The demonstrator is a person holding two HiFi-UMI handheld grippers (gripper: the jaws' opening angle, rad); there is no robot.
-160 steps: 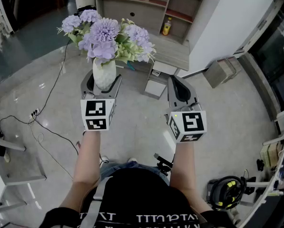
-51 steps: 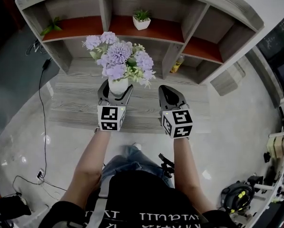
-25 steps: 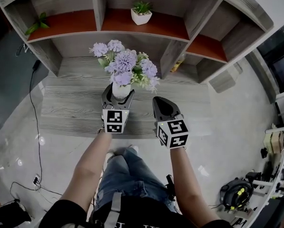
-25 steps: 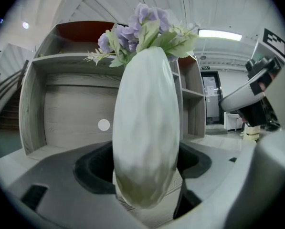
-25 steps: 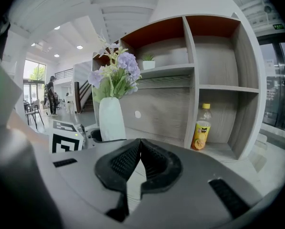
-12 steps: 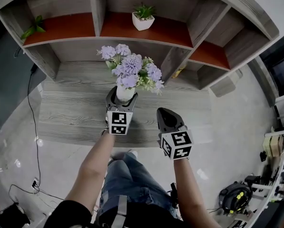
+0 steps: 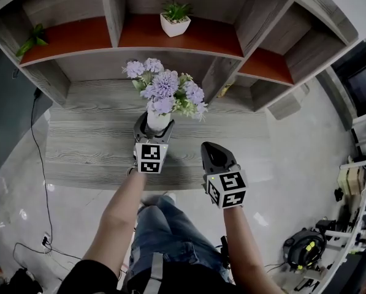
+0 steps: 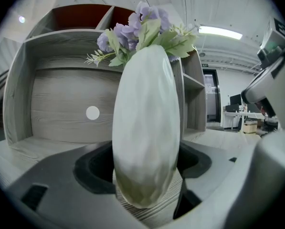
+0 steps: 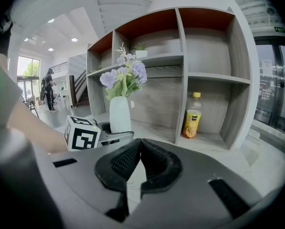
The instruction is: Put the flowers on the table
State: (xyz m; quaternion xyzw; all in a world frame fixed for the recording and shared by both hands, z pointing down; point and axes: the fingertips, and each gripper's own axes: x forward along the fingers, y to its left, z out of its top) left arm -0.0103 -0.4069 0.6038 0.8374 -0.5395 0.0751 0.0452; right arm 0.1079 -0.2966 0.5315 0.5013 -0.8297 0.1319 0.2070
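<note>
A white vase (image 7: 157, 120) of purple flowers (image 7: 165, 92) stands upright between the jaws of my left gripper (image 7: 153, 125), which is shut on its lower body. In the left gripper view the vase (image 8: 145, 128) fills the middle of my left gripper (image 8: 144, 175). Its base hangs very close over the grey wooden table (image 8: 154, 214); I cannot tell whether it touches. My right gripper (image 7: 211, 154) is shut and empty over the table's (image 7: 91, 141) front part, to the right of the vase. Its pads meet in the right gripper view (image 9: 140, 147), where the vase (image 9: 120, 114) shows to the left.
A grey shelf unit (image 7: 256, 17) rises along the table's back edge. It holds a small potted plant (image 7: 173, 18), a green sprig (image 7: 32, 38) and a yellow bottle (image 9: 192, 118). A cable (image 7: 38, 164) trails on the floor at the left.
The left gripper and the vase have sunk a little towards the tabletop. The right gripper has dropped slightly too and stays shut. The vase is still gripped.
</note>
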